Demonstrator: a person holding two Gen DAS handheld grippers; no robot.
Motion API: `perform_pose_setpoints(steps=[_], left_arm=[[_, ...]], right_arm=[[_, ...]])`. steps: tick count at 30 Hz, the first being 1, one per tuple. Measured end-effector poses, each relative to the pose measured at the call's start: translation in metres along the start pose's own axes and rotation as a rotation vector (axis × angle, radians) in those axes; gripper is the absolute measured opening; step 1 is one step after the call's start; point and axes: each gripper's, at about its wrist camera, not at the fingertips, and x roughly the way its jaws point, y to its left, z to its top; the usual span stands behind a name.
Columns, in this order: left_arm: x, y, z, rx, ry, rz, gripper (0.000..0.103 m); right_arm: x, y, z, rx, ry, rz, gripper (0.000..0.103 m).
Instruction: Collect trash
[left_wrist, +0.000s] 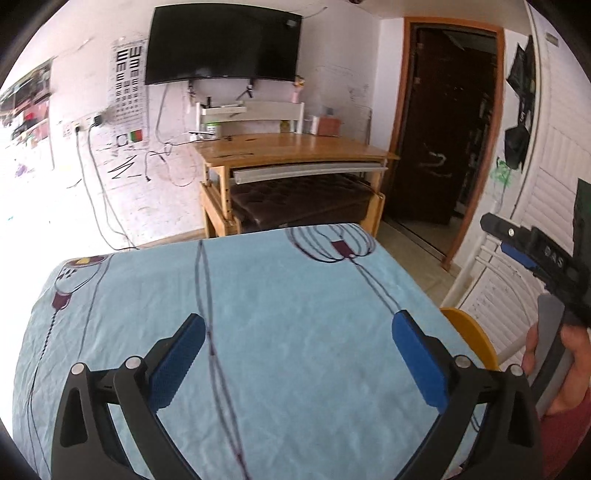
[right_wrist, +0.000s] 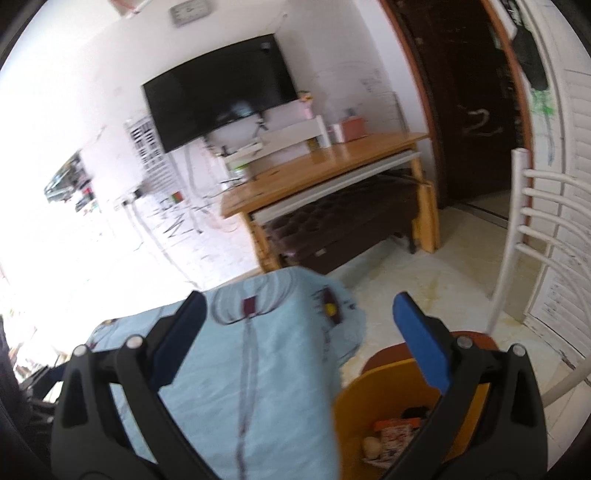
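Left wrist view: the left gripper (left_wrist: 297, 354) stands spread wide and empty over the blue tablecloth (left_wrist: 295, 295); the yellow bin (left_wrist: 474, 338) peeks in at the right edge.

Right wrist view: the right gripper (right_wrist: 297, 332) is released and empty; the bin, lower right, holds trash (right_wrist: 393, 437).

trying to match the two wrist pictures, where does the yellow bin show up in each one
Left wrist: only the curved rim of the yellow bin shows, right of centre, past the table's right edge in its blue tablecloth.
Right wrist: the yellow bin fills the lower right, open, with trash inside, beside the tablecloth.
Shared landmark: the wall-mounted TV above the wooden desk.
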Motion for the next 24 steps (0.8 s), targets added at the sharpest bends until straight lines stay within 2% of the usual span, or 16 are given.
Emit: perform_pose_setpoints(steps=[5, 8, 13, 19, 24], left_arm=[[-0.003, 0.021, -0.004, -0.032, -0.002, 0.033, 0.096], [-0.003, 0.034, -0.007, -0.048, 0.002, 0.056, 0.096], [-0.002, 0.043, -0.014, -0.047, 0.006, 0.117, 0.096], [-0.002, 0.055, -0.020, -0.047, -0.007, 0.171, 0.096], [-0.006, 0.064, -0.024, -0.072, -0.020, 0.180, 0.096]], right_arm=[[0.004, 0.045, -0.018, -0.050, 0.011, 0.074, 0.097], [0.009, 0.068, -0.032, -0.082, 0.048, 0.116, 0.097], [0.014, 0.091, -0.051, -0.146, 0.076, 0.122, 0.097], [0.017, 0.100, -0.067, -0.155, 0.104, 0.131, 0.097], [0.015, 0.108, -0.077, -0.181, 0.090, 0.105, 0.097]])
